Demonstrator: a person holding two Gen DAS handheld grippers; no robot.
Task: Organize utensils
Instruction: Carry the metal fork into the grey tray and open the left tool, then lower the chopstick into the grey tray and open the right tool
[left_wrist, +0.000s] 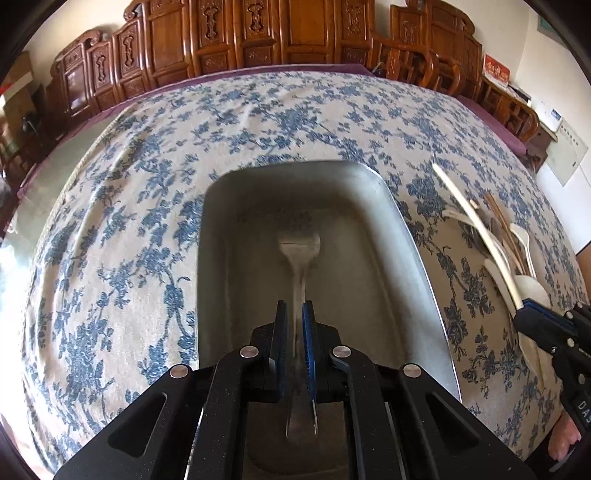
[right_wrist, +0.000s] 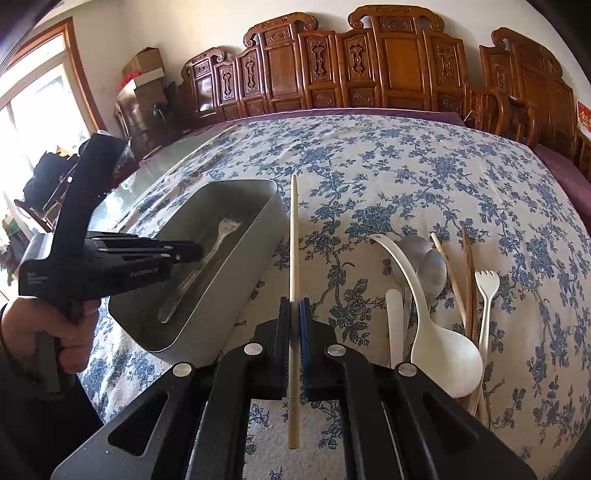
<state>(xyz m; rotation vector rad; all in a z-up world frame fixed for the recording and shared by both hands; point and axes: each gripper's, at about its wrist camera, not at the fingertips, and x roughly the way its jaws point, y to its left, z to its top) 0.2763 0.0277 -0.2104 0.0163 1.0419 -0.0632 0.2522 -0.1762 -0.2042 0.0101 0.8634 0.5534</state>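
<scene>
Blue pads of our left hand-held gripper (left_wrist: 294, 328) sit clamped on the handle of a metal fork (left_wrist: 300, 254), whose tines point away from us, low inside the grey metal tray (left_wrist: 417, 266). Seen from the right wrist, that same left hand-held gripper (right_wrist: 192, 253) reaches in over the tray (right_wrist: 258, 236) from the left, and our left hand (right_wrist: 48, 328) grips its handle at the frame's edge.

Our right hand-held gripper (right_wrist: 294, 325) is closed on a pale wooden chopstick (right_wrist: 293, 236), which runs straight ahead between the pads, just beside the tray's right wall.

Near us on the right lies the loose pile of utensils: a white ladle (right_wrist: 439, 343), a flat white handle (right_wrist: 395, 325) beside it, two metal spoons (right_wrist: 428, 266) with their bowls overlapping, several more chopsticks (right_wrist: 467, 280), pale and brown, and a white plastic fork (right_wrist: 487, 295). All of it rests on the tabletop, covered with a blue-flowered cloth (right_wrist: 406, 166).

Farther off, the cloth ends at a purple edge, and behind it carved wooden chairs (right_wrist: 369, 62) line the wall. Cardboard boxes (right_wrist: 146, 70) are stacked in the left corner by a bright window (right_wrist: 40, 103).
</scene>
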